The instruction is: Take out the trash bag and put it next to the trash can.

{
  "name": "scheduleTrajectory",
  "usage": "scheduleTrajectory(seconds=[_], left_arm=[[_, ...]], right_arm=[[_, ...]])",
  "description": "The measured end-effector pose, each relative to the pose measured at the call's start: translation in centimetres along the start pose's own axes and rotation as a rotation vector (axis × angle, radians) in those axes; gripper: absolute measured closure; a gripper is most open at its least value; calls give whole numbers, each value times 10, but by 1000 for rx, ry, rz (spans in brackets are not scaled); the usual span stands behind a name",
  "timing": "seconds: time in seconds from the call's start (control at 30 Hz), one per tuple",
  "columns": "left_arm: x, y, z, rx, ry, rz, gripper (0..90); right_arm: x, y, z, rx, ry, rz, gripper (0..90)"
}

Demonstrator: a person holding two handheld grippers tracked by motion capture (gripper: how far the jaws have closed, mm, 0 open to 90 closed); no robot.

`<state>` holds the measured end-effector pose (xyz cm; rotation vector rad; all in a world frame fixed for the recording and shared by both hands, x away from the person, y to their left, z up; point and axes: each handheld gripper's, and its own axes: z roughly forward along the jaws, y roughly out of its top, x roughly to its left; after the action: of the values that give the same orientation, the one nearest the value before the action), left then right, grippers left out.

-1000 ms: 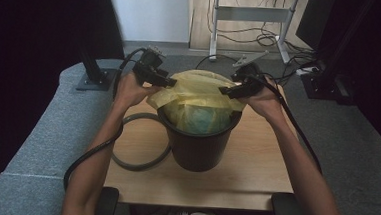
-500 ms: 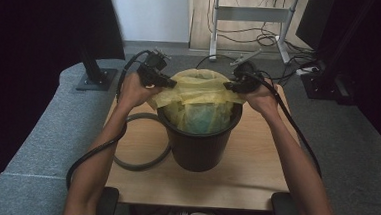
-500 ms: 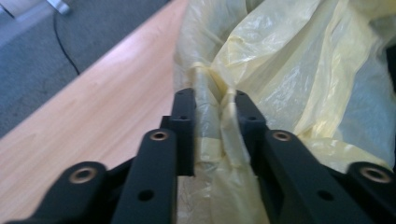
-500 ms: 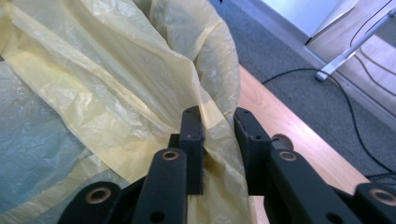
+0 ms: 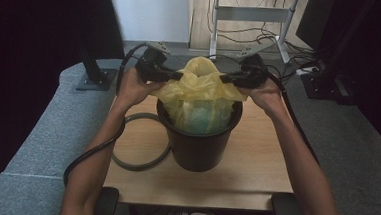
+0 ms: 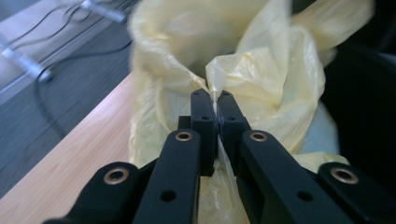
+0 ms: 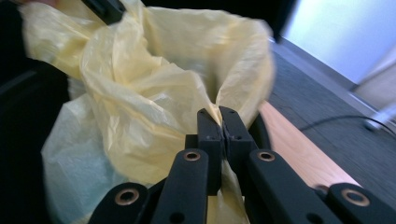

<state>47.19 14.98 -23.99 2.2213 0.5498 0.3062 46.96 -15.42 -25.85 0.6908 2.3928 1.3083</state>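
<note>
A black bin (image 5: pixel 198 148) stands mid-table with a yellow plastic bag (image 5: pixel 199 88) lining it. The bag's top is drawn up above the rim. My left gripper (image 5: pixel 179 77) pinches the bag's left edge, and its jaws have just been closing onto the film. In the left gripper view the gripper (image 6: pixel 216 95) is shut on a fold of the bag (image 6: pixel 261 79). My right gripper (image 5: pixel 224 78) holds the right edge; its jaws have also just been closing. In the right gripper view the gripper (image 7: pixel 220 114) grips the bag (image 7: pixel 154 93) between its tips.
A grey cable loop (image 5: pixel 140 157) lies on the wooden table (image 5: pixel 139 179) left of the bin. A black stand base (image 5: pixel 95 79) sits at the far left on the grey surface. A metal desk frame (image 5: pixel 249 13) and floor cables lie beyond.
Both grippers have closed on the bag's edges and risen a little, drawing the yellow film up above the bin's rim. The left hand moved inward slightly.
</note>
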Motion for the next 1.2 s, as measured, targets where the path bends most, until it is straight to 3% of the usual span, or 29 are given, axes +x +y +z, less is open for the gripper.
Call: scheduleTrajectory(seconds=[0.17, 0.23, 0.37, 0.5, 0.6, 0.73, 0.83, 0.9, 1.07, 1.13, 1.2], left_arm=[[-17, 9, 3, -58, -91, 56, 857], [-23, 11, 8, -60, -112, 81, 832], [-32, 10, 25, -16, -124, 129, 674], [-37, 6, 41, 25, -129, 151, 527], [-41, 5, 46, 34, -134, 190, 550], [-41, 0, 46, 55, -152, 231, 730], [-38, -6, 46, 36, -157, 237, 863], [-36, -9, 45, 30, -157, 233, 879], [-30, -14, 35, 28, -141, 209, 883], [-28, -15, 30, 28, -145, 201, 883], [-28, -13, 28, 27, -155, 202, 883]], right_arm=[[13, 7, 2, -34, 92, -22, 876], [19, 10, 5, -39, 119, -39, 875], [26, 12, 14, -31, 166, -56, 875], [32, 13, 23, -27, 206, -69, 875], [36, 15, 29, -30, 244, -83, 875], [37, 15, 33, -20, 277, -89, 852], [32, 15, 30, -37, 314, -38, 623], [35, 15, 29, -39, 321, -47, 514], [40, 16, 20, -34, 205, -82, 157], [38, 14, 18, 10, 160, -80, 133], [37, 11, 22, 54, 159, -74, 16]])
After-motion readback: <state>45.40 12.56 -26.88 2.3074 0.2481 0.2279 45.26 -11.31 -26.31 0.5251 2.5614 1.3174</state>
